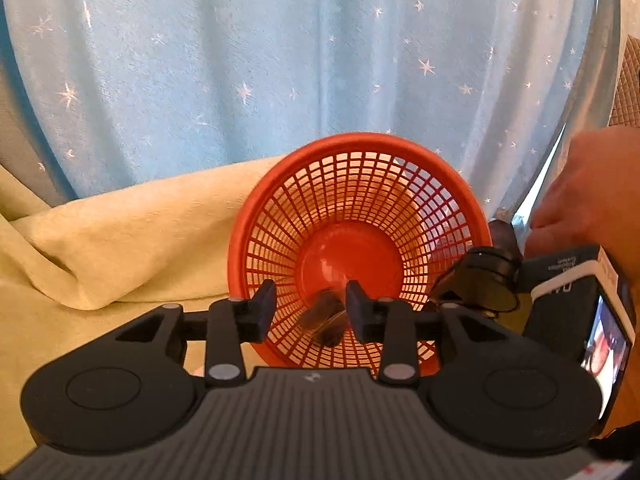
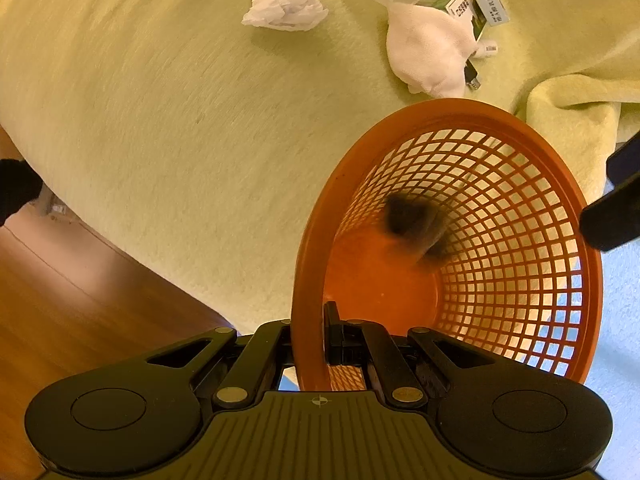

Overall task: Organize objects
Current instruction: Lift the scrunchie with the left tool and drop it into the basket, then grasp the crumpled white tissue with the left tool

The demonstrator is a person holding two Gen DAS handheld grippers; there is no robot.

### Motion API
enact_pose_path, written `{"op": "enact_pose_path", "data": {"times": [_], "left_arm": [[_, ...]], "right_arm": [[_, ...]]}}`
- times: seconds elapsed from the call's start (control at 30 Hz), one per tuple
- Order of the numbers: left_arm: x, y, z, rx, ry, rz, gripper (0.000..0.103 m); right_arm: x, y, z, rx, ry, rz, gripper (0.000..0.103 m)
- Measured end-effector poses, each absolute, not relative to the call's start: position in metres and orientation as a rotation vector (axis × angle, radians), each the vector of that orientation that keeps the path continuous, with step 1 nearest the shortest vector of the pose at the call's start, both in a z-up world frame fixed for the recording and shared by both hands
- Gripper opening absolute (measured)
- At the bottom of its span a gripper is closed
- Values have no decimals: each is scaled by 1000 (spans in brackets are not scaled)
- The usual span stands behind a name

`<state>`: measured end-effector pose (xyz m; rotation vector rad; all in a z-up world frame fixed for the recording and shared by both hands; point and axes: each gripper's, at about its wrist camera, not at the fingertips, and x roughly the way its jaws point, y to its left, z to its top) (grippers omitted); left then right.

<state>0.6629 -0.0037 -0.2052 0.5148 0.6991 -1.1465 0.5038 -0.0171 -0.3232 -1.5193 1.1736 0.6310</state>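
Orange mesh, the basket (image 2: 520, 216) sat tilted on the yellow blanket (image 2: 160, 140), its rim pinched tight in my right gripper (image 2: 308, 344). My left gripper (image 1: 311, 308) hung open and empty at its mouth, where a dark blurred thing (image 1: 326, 316) lay inside. Crumpled paper (image 2: 286, 4), a white cloth (image 2: 432, 52) and boxes (image 2: 472, 8) lay far beyond.

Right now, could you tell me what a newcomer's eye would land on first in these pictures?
The red mesh basket, tipped on its side over the yellow-green blanket, dominates both views; the right gripper is shut on its rim. A blurred dark object lies inside. Beyond, a crumpled tissue and white cloth lie on the blanket.
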Motion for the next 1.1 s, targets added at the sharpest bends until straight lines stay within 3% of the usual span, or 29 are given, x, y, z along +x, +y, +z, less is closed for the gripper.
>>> {"op": "enact_pose_path", "data": {"times": [0.13,0.3,0.67,1.1], "left_arm": [[663,16,-200,532,682,-1089,35],[669,59,-208,537,729,-954,45],[663,144,-254,502,880,-738,51],[627,152,-303,463,942,-781,55]], "right_arm": [[507,-12,-319,-1506,1195,640,0],[515,-4,-317,-1514,1238,657,0],[535,26,-321,-1541,1234,667,0],[538,37,-333,-1577,1221,669,0]]}}
